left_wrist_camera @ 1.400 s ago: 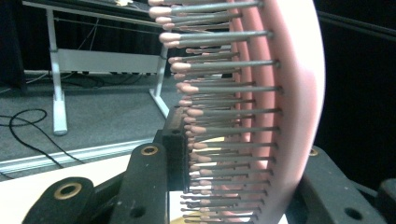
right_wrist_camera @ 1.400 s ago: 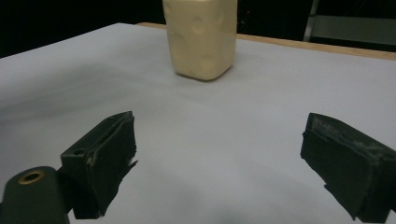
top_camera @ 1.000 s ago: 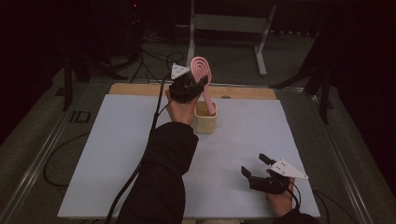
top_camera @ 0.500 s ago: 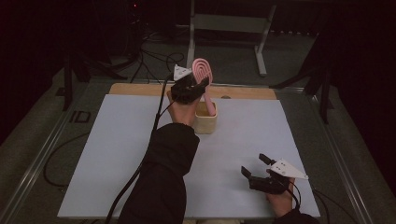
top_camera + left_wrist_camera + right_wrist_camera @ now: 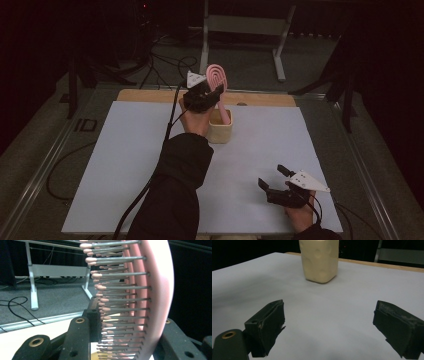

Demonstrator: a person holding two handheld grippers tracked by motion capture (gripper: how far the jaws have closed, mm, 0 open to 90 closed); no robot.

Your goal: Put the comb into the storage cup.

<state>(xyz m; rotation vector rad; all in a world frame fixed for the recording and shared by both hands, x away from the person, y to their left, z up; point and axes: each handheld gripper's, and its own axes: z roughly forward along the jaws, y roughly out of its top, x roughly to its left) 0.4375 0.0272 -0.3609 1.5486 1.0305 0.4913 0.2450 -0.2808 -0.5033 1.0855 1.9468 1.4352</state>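
Observation:
A pink hairbrush point(image 5: 217, 80) stands upright with its handle down inside a cream cup point(image 5: 220, 131) near the far middle of the white table. My left gripper point(image 5: 212, 94) is shut on the brush just above the cup. In the left gripper view the jaws clamp the brush point(image 5: 140, 300) from both sides, one against its bristles and one against its pink back. My right gripper point(image 5: 272, 177) rests near the table's front right, open, with nothing between its jaws. In the right gripper view the cup point(image 5: 320, 258) stands ahead of the open jaws.
A white sheet point(image 5: 125, 150) covers the table, with a wooden strip point(image 5: 150, 96) along its far edge. Beyond the table stand a grey metal frame point(image 5: 240, 30) and loose cables point(image 5: 160, 55) on the floor. Dark surroundings close in on both sides.

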